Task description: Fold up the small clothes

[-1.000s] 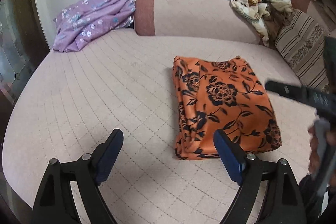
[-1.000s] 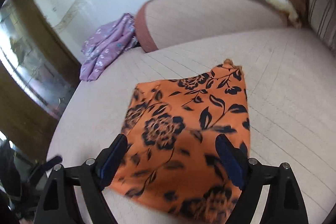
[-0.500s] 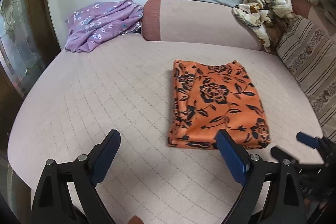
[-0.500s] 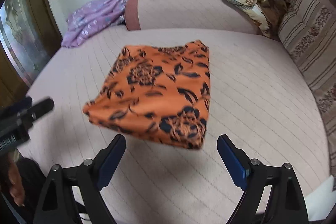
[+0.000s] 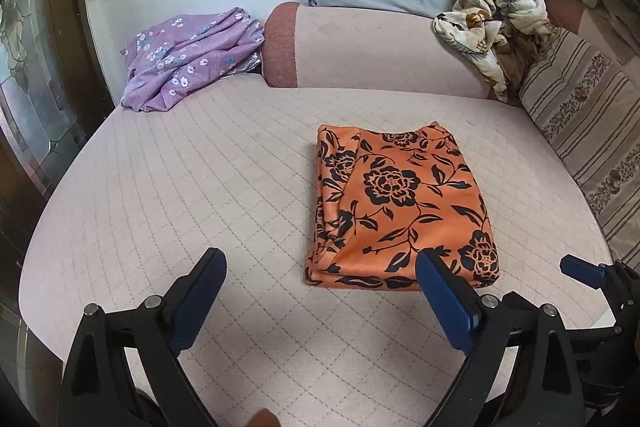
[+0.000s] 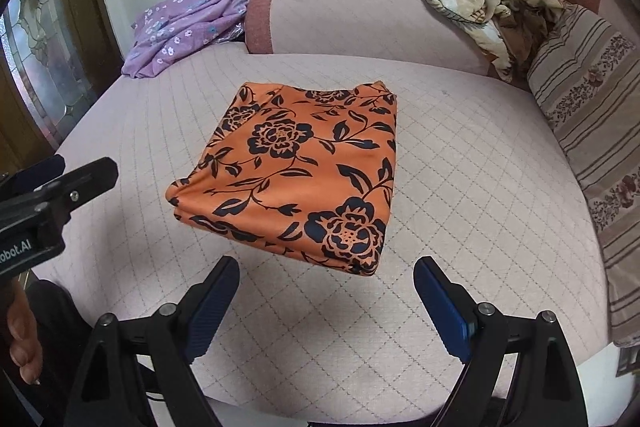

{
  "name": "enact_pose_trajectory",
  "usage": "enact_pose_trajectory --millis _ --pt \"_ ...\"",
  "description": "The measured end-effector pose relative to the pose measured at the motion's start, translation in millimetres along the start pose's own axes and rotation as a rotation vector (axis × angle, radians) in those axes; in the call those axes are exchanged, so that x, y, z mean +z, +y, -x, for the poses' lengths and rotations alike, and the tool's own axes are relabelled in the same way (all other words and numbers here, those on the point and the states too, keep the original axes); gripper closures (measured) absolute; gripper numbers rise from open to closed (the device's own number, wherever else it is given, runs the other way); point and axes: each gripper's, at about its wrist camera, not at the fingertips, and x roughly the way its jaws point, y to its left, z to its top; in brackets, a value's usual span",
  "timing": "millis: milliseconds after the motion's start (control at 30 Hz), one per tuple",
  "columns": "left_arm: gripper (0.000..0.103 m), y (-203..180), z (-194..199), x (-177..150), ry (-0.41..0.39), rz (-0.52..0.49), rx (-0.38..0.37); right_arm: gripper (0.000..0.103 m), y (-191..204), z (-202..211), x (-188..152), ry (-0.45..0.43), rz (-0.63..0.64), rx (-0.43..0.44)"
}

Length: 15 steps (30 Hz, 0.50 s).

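Nearest, the left gripper [image 5: 320, 291] and right gripper [image 6: 326, 297] hover spread wide, grasping nothing. Just beyond them the folded orange floral garment [image 6: 296, 167] lies flat on the quilted bed [image 6: 460, 167]. Any tidying should press its uneven left edges gently, without dragging layers.

A pale pink quilted mattress [image 5: 168, 195] carries a folded orange floral cloth [image 5: 396, 207] mid-right and a crumpled purple flowered garment [image 5: 188, 55] far left.

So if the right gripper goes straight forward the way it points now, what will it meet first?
Most likely the near edge of the folded orange floral cloth, lying on the bed just ahead of the open right gripper. Depth is unclear; pointed lower, it would touch bare bed first.
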Motion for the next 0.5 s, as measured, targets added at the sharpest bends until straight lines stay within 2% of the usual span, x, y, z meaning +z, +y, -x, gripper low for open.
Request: enact_pose_trajectory --millis 200,500 --pt "0.007 -1.3 -3.1 1.8 0.001 0.009 -0.021 0.012 3.9 -2.0 2.5 0.002 0.012 -0.001" --pt "0.007 -11.1 -13.2 6.0 0.013 -0.005 -0.013 0.012 -0.4 -7.9 9.4 0.002 0.006 -0.009"
